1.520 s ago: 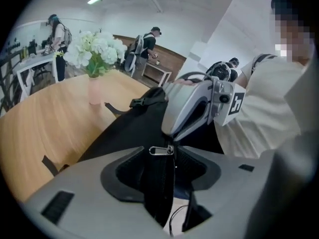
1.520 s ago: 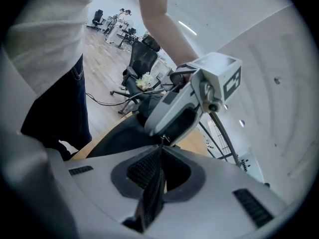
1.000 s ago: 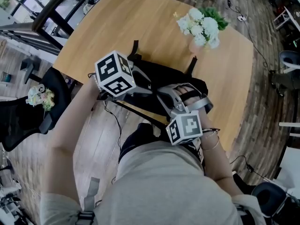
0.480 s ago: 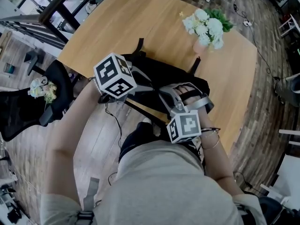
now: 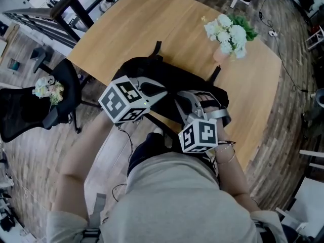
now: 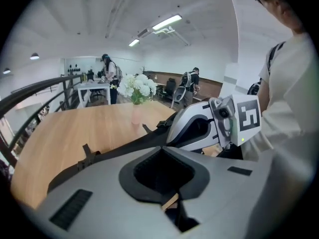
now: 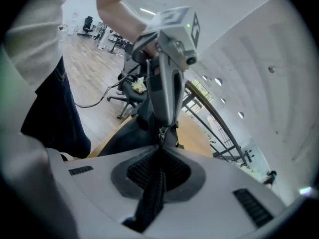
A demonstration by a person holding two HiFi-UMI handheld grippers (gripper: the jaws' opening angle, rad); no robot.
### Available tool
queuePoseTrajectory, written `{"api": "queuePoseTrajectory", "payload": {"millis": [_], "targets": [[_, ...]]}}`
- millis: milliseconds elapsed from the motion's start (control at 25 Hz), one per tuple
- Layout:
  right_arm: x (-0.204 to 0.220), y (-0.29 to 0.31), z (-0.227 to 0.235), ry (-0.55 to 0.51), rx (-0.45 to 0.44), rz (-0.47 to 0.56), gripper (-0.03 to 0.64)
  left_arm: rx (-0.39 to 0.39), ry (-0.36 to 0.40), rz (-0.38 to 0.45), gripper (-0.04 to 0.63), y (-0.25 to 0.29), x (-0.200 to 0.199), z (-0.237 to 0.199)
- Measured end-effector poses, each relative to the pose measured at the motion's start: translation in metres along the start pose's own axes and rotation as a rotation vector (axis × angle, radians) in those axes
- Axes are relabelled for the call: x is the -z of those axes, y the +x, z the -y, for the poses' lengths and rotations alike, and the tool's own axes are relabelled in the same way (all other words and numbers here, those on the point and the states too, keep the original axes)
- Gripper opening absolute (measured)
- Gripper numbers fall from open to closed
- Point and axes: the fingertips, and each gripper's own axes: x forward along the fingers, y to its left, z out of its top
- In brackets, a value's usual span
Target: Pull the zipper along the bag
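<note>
Left gripper [image 6: 172,203], fingers pinching metal zipper pull [image 7: 162,132], now nearer right gripper [image 7: 157,183], fingers clamped on black fabric bag [image 5: 172,77]; zipper likely advancing.

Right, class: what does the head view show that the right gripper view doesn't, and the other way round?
Only the head view: the white flowers and the marker cube on the right gripper. Only the right gripper view: that gripper's jaws shut on the black zipper strip, with a metal zipper pull at the tips of the left gripper. Both: the black bag, the wooden table and the left gripper.
</note>
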Motion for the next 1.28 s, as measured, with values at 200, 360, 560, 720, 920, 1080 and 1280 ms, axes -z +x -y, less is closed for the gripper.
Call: {"api": "queuePoseTrajectory", "payload": {"millis": [200, 360, 560, 720, 920, 1080, 1280], "targets": [[0.000, -0.001, 0.004, 0.118, -0.006, 0.019, 0.029, -0.188, -0.034, 0.096, 0.018, -0.012, 0.005, -0.009], [0.001, -0.002, 0.006, 0.142, -0.007, 0.022, 0.029, -0.322, -0.082, 0.136, 0.018, -0.032, 0.019, -0.028], [0.000, -0.004, 0.009, 0.168, -0.010, 0.027, 0.029, -0.409, -0.209, 0.229, 0.020, -0.058, 0.029, -0.047], [0.002, -0.002, 0.012, 0.188, -0.012, 0.028, 0.029, -0.498, -0.237, 0.272, 0.020, -0.072, 0.037, -0.059], [0.002, -0.003, 0.015, 0.217, 0.003, 0.017, 0.029, -0.601, -0.267, 0.321, 0.020, -0.088, 0.045, -0.071], [0.001, -0.004, 0.017, 0.256, 0.015, 0.012, 0.029, -0.683, -0.259, 0.335, 0.020, -0.099, 0.049, -0.076], [0.006, -0.002, 0.019, 0.286, 0.019, 0.006, 0.029, -0.762, -0.259, 0.329, 0.020, -0.111, 0.062, -0.085]]}}
